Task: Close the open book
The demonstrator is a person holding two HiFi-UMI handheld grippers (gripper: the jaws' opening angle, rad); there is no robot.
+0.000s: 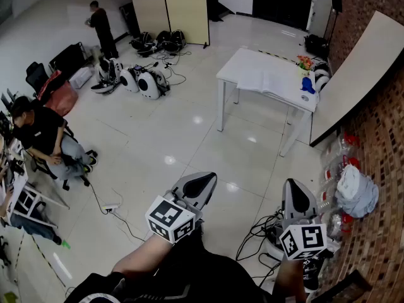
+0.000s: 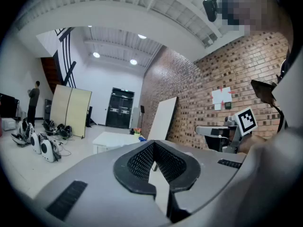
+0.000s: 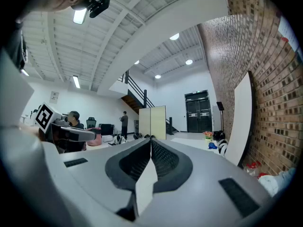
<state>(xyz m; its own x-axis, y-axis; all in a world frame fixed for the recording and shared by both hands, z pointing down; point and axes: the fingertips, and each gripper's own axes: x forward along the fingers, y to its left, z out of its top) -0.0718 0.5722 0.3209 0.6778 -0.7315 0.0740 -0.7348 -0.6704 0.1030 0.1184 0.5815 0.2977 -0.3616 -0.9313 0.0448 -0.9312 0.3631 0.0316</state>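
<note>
The open book [image 1: 265, 82] lies flat on the white bench [image 1: 235, 65], near the bench's end with the flowers [image 1: 305, 62]. Its pages are too small to read. Well short of the bench, the left hand-held gripper [image 1: 203, 183] and the right hand-held gripper [image 1: 297, 194] each have their jaws pressed together with nothing between them. In both gripper views the book on the bench cannot be made out.
</note>
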